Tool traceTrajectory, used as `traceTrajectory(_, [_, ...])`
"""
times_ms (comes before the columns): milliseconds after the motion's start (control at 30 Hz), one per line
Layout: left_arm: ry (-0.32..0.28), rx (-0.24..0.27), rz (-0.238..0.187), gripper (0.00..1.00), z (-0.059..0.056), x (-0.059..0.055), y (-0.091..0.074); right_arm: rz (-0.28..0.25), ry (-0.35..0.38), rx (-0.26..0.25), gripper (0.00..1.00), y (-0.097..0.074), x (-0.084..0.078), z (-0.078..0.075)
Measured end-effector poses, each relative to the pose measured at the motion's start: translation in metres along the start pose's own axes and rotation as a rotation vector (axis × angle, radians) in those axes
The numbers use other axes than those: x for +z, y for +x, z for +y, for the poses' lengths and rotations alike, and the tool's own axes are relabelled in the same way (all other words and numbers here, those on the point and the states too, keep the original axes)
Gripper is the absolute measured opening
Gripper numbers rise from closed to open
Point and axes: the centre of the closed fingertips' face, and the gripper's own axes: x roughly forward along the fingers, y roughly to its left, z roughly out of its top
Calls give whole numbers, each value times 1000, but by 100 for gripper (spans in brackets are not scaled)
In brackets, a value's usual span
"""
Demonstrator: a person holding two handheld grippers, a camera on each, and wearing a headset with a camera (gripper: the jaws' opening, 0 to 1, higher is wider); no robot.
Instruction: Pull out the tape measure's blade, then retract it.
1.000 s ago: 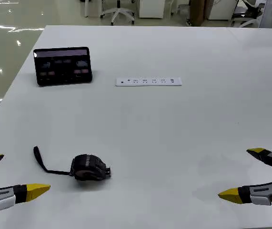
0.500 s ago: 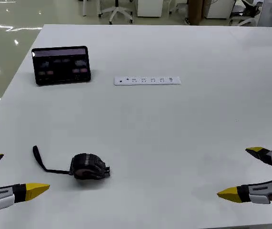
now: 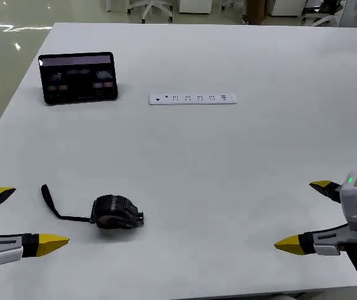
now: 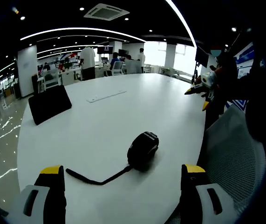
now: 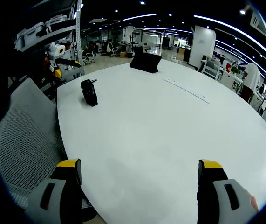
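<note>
On the white tabletop (image 3: 228, 156) the black rounded tape measure (image 3: 117, 212) lies ungrasped; my spread left claw (image 3: 39, 214), near it, should probably grip first.

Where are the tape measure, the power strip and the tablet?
tape measure (image 3: 114, 212), head view, its black case.
power strip (image 3: 192, 99), head view, middle of body.
tablet (image 3: 78, 78), head view, screen centre.

Tape measure (image 3: 117, 212) on table (image 3: 241, 156) just ahead of left gripper (image 3: 38, 214), strap (image 3: 53, 205) trailing toward it, right gripper (image 3: 295, 215) well apart opposite, tablet (image 3: 78, 77) and power strip (image 3: 192, 98) beyond both grippers.
</note>
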Motion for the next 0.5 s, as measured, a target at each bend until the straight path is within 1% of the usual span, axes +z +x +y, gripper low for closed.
traceTrajectory(33, [-6, -6, 19, 100, 0, -1, 2, -4, -2, 6, 100, 2, 3, 1])
traceTrajectory(67, [7, -21, 35, 100, 0, 0, 5, -13, -13, 14, 100, 6, 8, 1])
traceTrajectory(100, [41, -29, 39, 100, 1, 2, 8, -15, -27, 17, 100, 10, 11, 2])
traceTrajectory(133, [55, -35, 49, 100, 1, 3, 10, -17, -38, 25, 100, 13, 14, 2])
traceTrajectory(167, [55, -50, 65, 100, 0, 5, 14, -28, -42, 41, 100, 17, 19, 5])
traceTrajectory(200, [61, -98, 88, 100, -6, 5, 15, -35, -47, 46, 100, 21, 23, 7])
traceTrajectory(233, [69, -110, 86, 100, -8, 9, 20, -34, -55, 50, 100, 26, 27, 9])
traceTrajectory(267, [79, -110, 86, 100, -8, 11, 22, -36, -59, 54, 100, 28, 28, 10])
traceTrajectory(300, [137, -111, 102, 100, -7, 12, 27, -43, -72, 73, 100, 34, 33, 14])
traceTrajectory(333, [155, -132, 122, 100, -9, 11, 32, -42, -79, 94, 100, 40, 36, 19])
traceTrajectory(467, [197, -171, 149, 99, -16, 16, 50, -49, -112, 133, 100, 57, 47, 30])
traceTrajectory(500, [208, -188, 158, 99, -19, 18, 55, -40, -117, 151, 100, 62, 50, 35])
